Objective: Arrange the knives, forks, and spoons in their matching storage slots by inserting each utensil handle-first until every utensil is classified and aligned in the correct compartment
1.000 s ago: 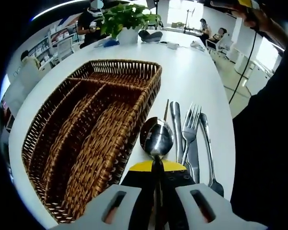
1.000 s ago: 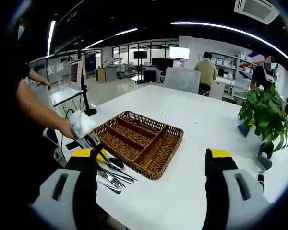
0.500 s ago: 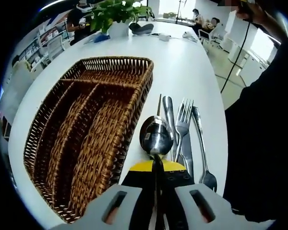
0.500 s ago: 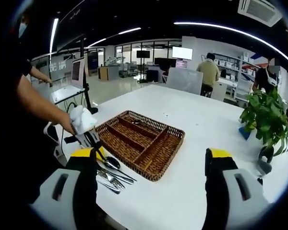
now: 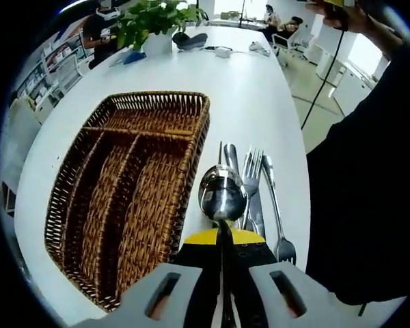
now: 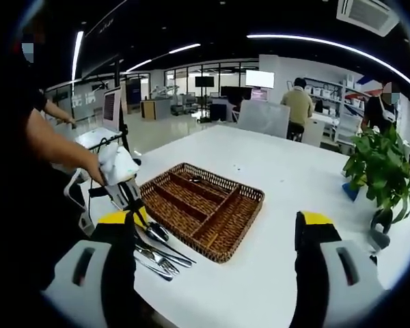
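Spoon (image 5: 222,193) sits clamped by its handle in my left gripper (image 5: 223,236), beside the basket (image 5: 131,198). Polished steel: stiff, light, slippery. Right gripper (image 6: 215,236) fingers gape, empty.

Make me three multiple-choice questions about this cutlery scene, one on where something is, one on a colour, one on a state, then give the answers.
1. Where does the loose cutlery lie?
A. Inside the basket
B. On the table beside the basket
C. Under the plant

2. What colour is the wicker basket?
A. Brown
B. Blue
C. White

3. What is the state of the left gripper?
A. Open and empty
B. Shut on a fork
C. Shut on a spoon

Answers:
1. B, the pieces rest on the white table along the basket's side.
2. A, its weave is brown in both views.
3. C, the spoon sticks out bowl-first from between the closed jaws, while the right gripper stands open with nothing between its jaws.
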`<state>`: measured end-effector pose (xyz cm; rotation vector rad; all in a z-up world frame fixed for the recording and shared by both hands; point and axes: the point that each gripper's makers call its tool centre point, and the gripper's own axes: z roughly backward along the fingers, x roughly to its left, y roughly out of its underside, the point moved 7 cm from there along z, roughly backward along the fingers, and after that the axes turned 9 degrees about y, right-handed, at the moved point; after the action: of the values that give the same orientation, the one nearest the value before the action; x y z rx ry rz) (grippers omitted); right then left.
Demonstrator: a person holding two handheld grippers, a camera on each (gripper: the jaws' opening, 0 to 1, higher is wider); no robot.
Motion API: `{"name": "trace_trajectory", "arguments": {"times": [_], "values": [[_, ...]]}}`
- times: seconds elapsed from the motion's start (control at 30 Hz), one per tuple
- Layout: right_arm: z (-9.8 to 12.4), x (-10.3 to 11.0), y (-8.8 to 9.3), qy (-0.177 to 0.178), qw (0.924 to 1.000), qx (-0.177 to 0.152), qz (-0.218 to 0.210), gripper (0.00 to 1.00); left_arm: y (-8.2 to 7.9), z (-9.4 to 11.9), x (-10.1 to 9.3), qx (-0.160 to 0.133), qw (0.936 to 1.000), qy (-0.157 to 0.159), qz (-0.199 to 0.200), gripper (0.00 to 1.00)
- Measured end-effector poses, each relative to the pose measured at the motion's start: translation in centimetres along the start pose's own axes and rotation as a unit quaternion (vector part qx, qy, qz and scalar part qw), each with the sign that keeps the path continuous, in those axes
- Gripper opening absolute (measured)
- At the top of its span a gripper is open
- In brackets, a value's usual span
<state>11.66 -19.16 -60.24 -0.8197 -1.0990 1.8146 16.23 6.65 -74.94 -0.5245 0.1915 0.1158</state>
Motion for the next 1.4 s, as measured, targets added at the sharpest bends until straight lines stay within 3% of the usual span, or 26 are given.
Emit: {"name": "trace_trajectory", "arguments": {"times": [0.47, 0.7, 0.93, 1.4], "values": [[0.1, 0.6, 1.2, -0.023, 0.9989, 0.031, -0.025, 1.0, -1.7, 3.0, 0.1, 0.028, 0.9982, -0.006, -0.052, 0.01], [0.4, 1.0, 1.8, -0.022, 0.9995, 0.022, -0.003, 1.0, -3.4, 5.2, 0.5, 0.029, 0.998, -0.008, -0.056, 0.01], [0.5, 0.8, 2.4, -0.019, 0.9989, 0.04, -0.016, 1.0, -5.0, 7.1, 0.7, 0.038, 0.9962, -0.014, -0.077, 0.01], [0.6, 0.7, 2.5, -0.02, 0.9987, 0.035, -0.03, 1.0, -8.4, 10.4, 0.0, 0.043, 0.9919, -0.017, -0.118, 0.01]]}}
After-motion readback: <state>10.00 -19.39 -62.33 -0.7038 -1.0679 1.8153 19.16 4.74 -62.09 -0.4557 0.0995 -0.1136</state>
